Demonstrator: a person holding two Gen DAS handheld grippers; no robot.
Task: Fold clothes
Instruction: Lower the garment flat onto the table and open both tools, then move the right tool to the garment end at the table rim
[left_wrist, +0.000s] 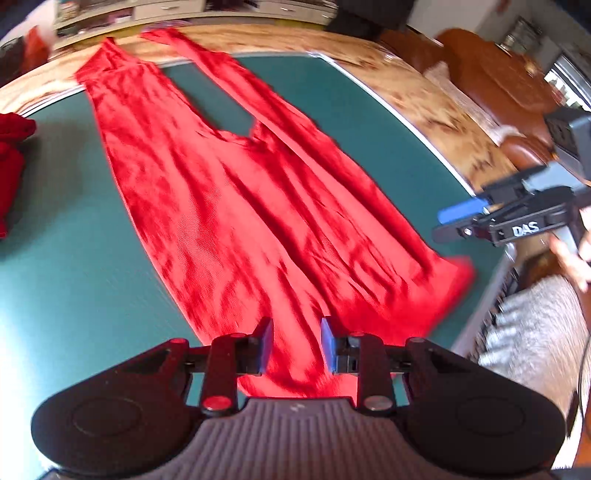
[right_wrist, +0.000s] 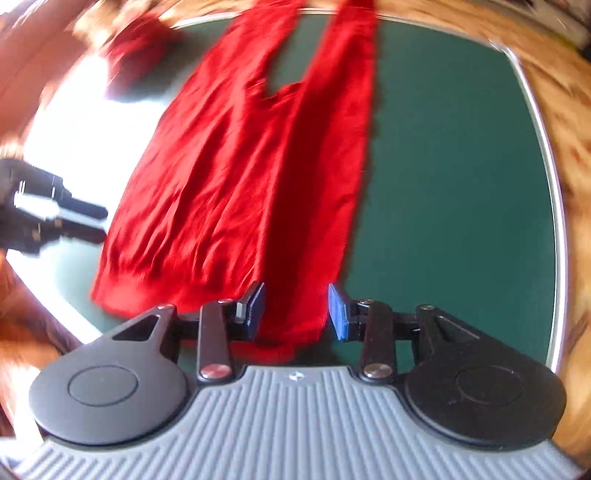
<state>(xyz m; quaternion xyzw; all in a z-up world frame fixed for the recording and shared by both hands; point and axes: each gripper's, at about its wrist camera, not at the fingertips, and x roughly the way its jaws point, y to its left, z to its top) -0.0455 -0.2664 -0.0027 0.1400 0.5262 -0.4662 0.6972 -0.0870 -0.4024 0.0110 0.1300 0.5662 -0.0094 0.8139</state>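
A long red garment (left_wrist: 236, 199) with two straps lies spread flat on the green table mat (left_wrist: 66, 266); its straps point to the far edge, its hem lies near me. My left gripper (left_wrist: 296, 345) is open, just above the hem's near left part. My right gripper (right_wrist: 296, 310) is open over the hem's right corner of the garment (right_wrist: 236, 177). The right gripper also shows at the right edge of the left wrist view (left_wrist: 461, 221), beside the hem's right corner. The left gripper shows at the left of the right wrist view (right_wrist: 81, 221).
A second dark red cloth (left_wrist: 11, 158) lies bunched at the mat's left edge, also seen blurred in the right wrist view (right_wrist: 136, 55). The mat sits on a wooden table (left_wrist: 424, 96). A brown chair (left_wrist: 495, 74) and a grey textile (left_wrist: 535, 332) are at right.
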